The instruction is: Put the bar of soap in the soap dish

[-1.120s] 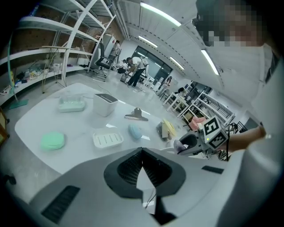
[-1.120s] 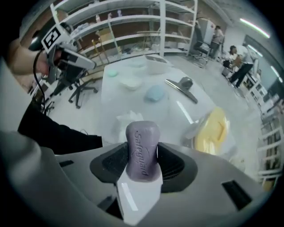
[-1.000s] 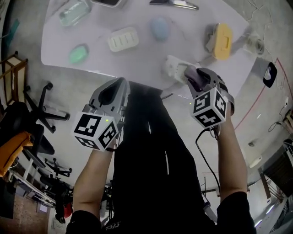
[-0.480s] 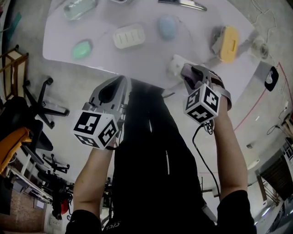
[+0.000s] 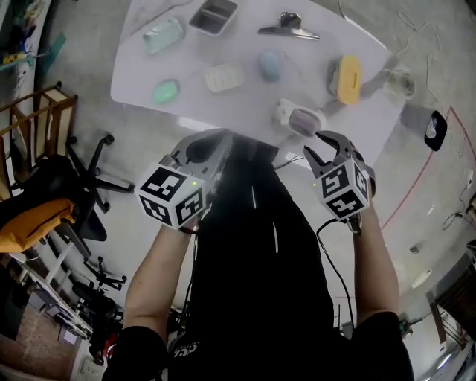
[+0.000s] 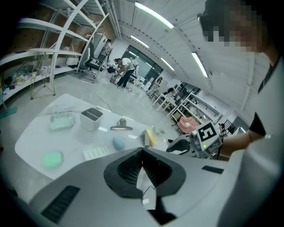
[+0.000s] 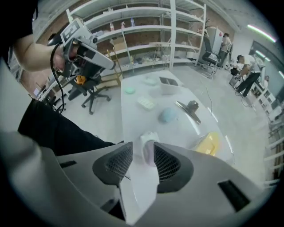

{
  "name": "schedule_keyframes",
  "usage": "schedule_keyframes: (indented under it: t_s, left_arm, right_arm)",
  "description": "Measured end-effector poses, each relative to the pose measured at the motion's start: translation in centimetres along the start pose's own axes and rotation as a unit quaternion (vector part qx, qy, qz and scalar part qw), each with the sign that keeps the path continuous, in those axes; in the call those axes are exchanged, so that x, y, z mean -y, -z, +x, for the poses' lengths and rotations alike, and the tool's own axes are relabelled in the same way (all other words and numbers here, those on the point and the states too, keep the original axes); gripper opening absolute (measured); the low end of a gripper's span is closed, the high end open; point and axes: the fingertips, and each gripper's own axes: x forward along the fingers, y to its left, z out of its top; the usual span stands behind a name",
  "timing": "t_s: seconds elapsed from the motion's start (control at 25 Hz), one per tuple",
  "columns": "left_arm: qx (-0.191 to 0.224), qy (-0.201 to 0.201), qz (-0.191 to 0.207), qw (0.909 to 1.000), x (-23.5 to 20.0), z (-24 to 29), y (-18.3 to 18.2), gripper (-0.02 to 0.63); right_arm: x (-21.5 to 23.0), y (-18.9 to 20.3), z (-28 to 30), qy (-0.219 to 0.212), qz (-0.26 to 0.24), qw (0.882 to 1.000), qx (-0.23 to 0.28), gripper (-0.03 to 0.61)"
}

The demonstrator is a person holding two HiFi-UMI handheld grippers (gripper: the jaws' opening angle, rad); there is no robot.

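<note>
Looks done: soap (image 5: 305, 119) sits in dish (image 5: 285, 111) near surface (image 5: 245, 103) edge; right gripper (image 5: 317, 146) jaws spread, just narrowed, empty, clear of it; left gripper (image 5: 212, 141) jaws together, empty.

The table (image 5: 223, 108) is plain white. At its five o'clock a pale mauve bar of soap (image 5: 305, 119) lies in a white soap dish (image 5: 283, 113). Near the middle is a powder-blue soap (image 5: 270, 65), and at that soap's nine o'clock a cream dish (image 5: 224, 77) with ridged stripes. A mint-green soap (image 5: 166, 91) is at eight o'clock, a see-through pale green box (image 5: 163, 34) at ten, a grey tub (image 5: 213, 15) with a dark inside at eleven, a silver clip (image 5: 288, 28) at one and a yellow box (image 5: 348, 78) at three. The floor (image 5: 416, 238) is grey with a thin red line (image 5: 424, 165). At the head view's eight o'clock are an orange cloth (image 5: 22, 223) and a black chair (image 5: 82, 175). The person's clothing (image 5: 253, 283) is black.
</note>
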Motion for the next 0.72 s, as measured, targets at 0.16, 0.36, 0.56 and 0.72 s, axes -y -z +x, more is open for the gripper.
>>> schedule_keyframes:
  t_s: [0.16, 0.36, 0.56, 0.72]
  left_arm:
    - [0.03, 0.016, -0.014, 0.9993, 4.5, -3.3, -4.8, 0.012]
    - [0.082, 0.023, 0.019, 0.9962, 9.3, -9.3, -9.9, 0.012]
    - [0.141, 0.024, 0.044, 0.9887, 14.1, -15.2, -14.0, 0.012]
    - [0.206, -0.005, 0.113, 0.9719, 17.5, -18.6, -17.9, 0.012]
  right_arm:
    - [-2.5, -3.6, -7.0, -0.004, 0.027, 0.997, 0.069, 0.132]
    - [-6.0, -8.3, -16.0, -0.028, 0.072, 0.984, 0.16, 0.114]
    - [-6.5, -11.7, -25.3, 0.002, 0.083, 0.962, 0.26, 0.107]
    - [-6.5, -14.2, -32.8, 0.047, 0.067, 0.93, 0.358, 0.107]
